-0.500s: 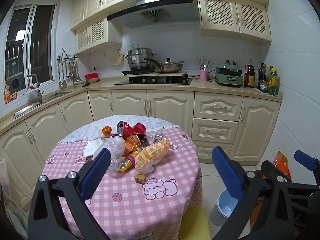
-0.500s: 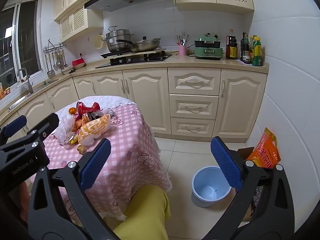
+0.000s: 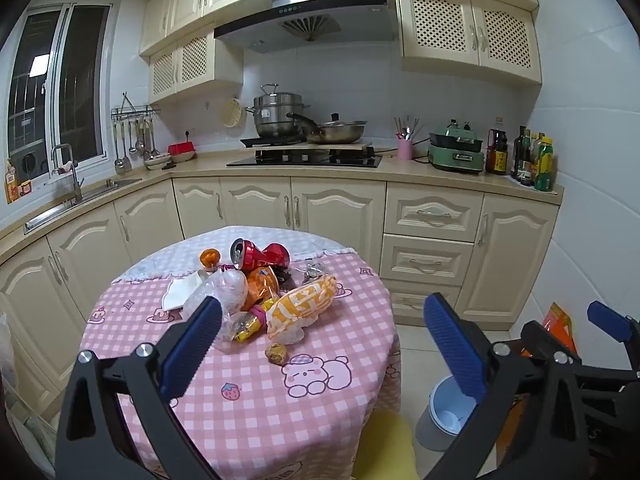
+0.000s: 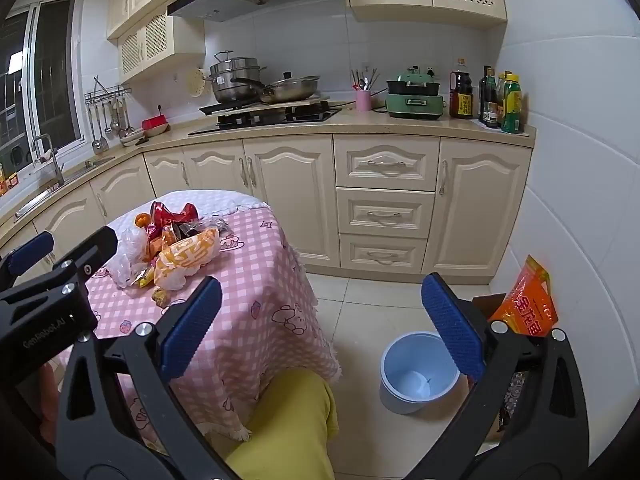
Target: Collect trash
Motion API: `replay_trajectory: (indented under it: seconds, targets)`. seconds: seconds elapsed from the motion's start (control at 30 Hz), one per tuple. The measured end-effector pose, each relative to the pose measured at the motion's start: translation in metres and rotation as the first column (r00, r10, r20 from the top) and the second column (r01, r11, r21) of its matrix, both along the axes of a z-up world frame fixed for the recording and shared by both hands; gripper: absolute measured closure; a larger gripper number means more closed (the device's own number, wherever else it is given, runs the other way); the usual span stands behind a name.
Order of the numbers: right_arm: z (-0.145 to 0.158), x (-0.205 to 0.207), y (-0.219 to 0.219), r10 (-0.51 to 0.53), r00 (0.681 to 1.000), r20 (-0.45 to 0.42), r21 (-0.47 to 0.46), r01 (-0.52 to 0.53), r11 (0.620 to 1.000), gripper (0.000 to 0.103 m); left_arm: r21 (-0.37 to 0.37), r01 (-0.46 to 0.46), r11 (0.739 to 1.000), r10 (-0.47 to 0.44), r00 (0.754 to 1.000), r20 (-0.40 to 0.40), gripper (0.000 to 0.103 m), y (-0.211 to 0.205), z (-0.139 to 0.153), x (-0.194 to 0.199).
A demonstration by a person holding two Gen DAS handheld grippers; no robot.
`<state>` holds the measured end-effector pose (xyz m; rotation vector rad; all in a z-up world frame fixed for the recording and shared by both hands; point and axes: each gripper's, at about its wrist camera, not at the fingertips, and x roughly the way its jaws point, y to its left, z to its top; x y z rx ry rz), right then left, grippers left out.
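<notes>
Left gripper [image 3: 322, 344]: spread wide, nothing between the pads, hung over the near edge of the table, apart from the trash.
Right gripper [image 4: 320, 326]: likewise spread wide and empty, aimed toward the floor between table and bin.
Trash pile [image 3: 260, 288]: heaped at the middle of the pink checked tablecloth [image 3: 248, 392]; untouched by either tool.
In the pile: crushed red can [image 3: 260, 254] at the back, orange-and-white snack bag [image 3: 302, 306] in front, clear plastic bag [image 3: 224, 292], white napkin [image 3: 180, 290], small brown crumb [image 3: 276, 354] lying just apart on the near side.
Bin [image 4: 418, 372]: blue, stood on the floor right of the table, looked empty inside.
Progress: judged at the very start; nothing collected, whole pile left to move.
Next: probably a reach to the nearest piece.
</notes>
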<state>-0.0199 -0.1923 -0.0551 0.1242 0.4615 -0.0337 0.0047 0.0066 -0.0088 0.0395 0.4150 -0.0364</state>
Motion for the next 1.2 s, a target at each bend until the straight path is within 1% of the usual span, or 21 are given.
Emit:
replay_trajectory:
  seconds: [0.57,0.77,0.83,1.2]
  targets:
    - [0.000,0.000,-0.002,0.005,1.000,-0.002,0.007,-0.005,1.000,0.005,-0.001,-0.010,1.000,0.010,1.000,-0.001,0.004,-0.001,0.006,0.000]
    - [-0.002,0.000,0.001,0.008,1.000,-0.001,0.010,-0.008,1.000,0.005,-0.004,-0.012,1.000,0.012,1.000,0.004,0.004,0.000,0.008,-0.002]
    - [-0.004,0.003,0.010,0.009,1.000,-0.003,0.009,-0.009,1.000,0.005,-0.006,-0.010,1.000,0.010,1.000,0.007,0.004,0.001,0.008,-0.002]
    - [-0.007,0.003,0.015,0.014,1.000,-0.006,0.011,-0.014,1.000,0.005,-0.012,-0.014,1.000,0.014,1.000,0.008,0.004,0.001,0.011,-0.003]
